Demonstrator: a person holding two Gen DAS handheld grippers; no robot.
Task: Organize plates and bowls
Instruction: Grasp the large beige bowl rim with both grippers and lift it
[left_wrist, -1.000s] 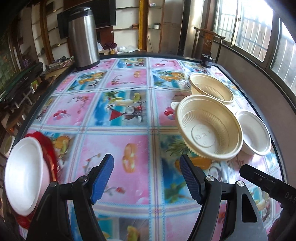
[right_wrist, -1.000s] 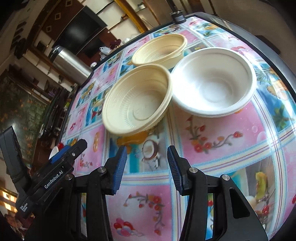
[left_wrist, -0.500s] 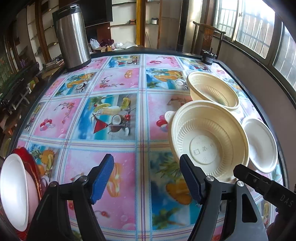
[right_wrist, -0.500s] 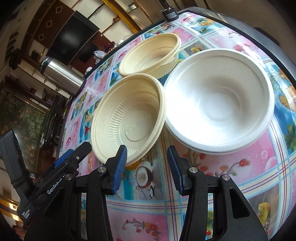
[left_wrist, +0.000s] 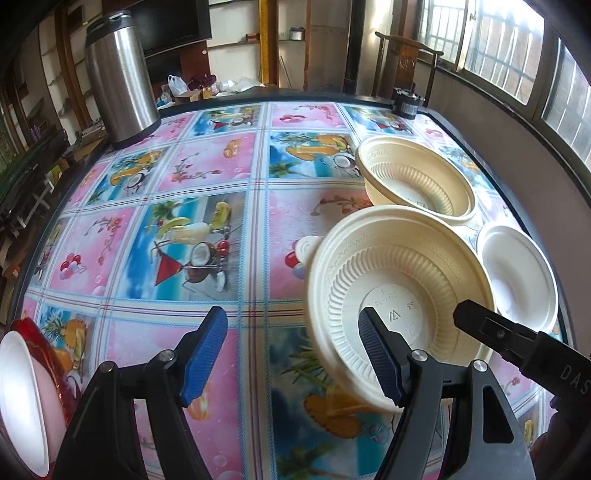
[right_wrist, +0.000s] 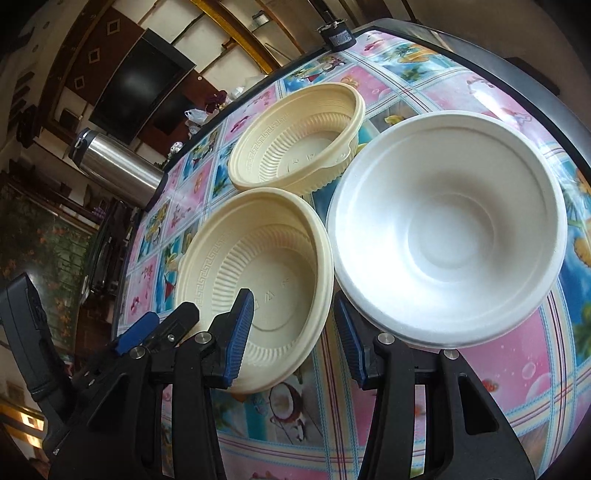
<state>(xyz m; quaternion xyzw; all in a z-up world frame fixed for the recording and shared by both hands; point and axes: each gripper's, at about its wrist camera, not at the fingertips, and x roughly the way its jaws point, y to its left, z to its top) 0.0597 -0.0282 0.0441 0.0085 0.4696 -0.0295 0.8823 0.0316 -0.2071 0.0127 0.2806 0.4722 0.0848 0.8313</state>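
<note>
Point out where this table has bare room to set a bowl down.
Free: the cloth between the steel flask, the red plate and the near cream bowl. Crowded: the window side, where both cream bowls and the white bowl cluster.

Three bowls close together on the bench near its right edge, all upright. Nearest: cream ribbed bowl (right_wrist: 255, 280), key-pattern band under the rim, moulded marks on the flat bottom, empty. Behind it: second cream ribbed bowl (right_wrist: 295, 136) of the same kind, seemingly a nested pair, with a double rim. Beside both, to the right: smooth white bowl (right_wrist: 447, 236), empty, its rim touching or just beside the near cream rim. Far left, well apart: another white bowl (left_wrist: 22, 398) lying in a red dish (left_wrist: 37, 339).
</note>
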